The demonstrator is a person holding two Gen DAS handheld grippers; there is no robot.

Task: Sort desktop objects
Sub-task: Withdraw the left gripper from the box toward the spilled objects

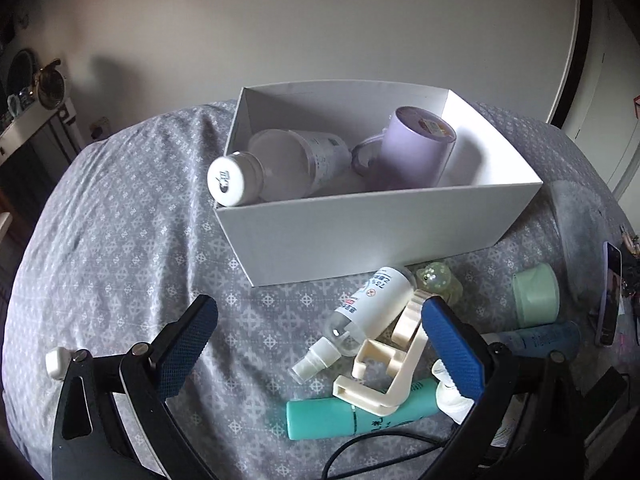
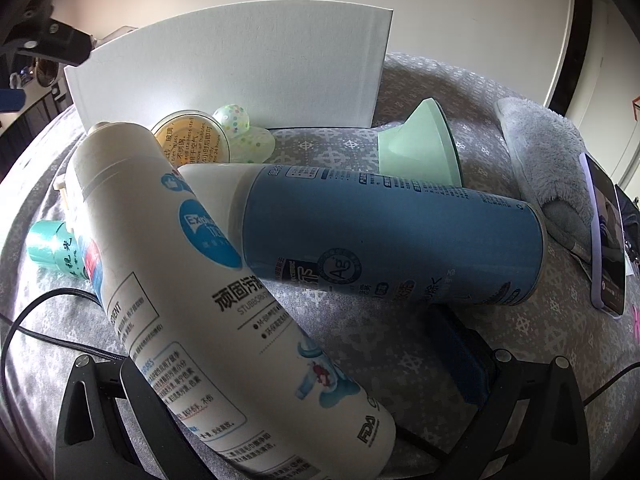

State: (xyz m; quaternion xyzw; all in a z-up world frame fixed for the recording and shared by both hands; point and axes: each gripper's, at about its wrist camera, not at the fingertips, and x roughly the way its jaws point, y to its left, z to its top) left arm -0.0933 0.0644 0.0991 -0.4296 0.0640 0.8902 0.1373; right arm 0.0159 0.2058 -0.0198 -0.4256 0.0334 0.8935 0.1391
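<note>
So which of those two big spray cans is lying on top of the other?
The white can, slanting across the right tongs' view; its upper end rests on the blue can, which lies crosswise beneath.

You see the white box (image 1: 360, 236) standing open on the cloth, with a lilac mug (image 1: 412, 148) and a clear bottle (image 1: 280, 164) lying inside. In front, a small spray bottle (image 1: 368, 304), a teal tube (image 1: 352, 412) and a blue can (image 2: 392, 236) lie on their sides.

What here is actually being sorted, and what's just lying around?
Being sorted: white box, purple mug inside it, small spray bottle, teal tube, white can, blue can, green cup.

Lying about: phone, grey towel, black cable.
</note>
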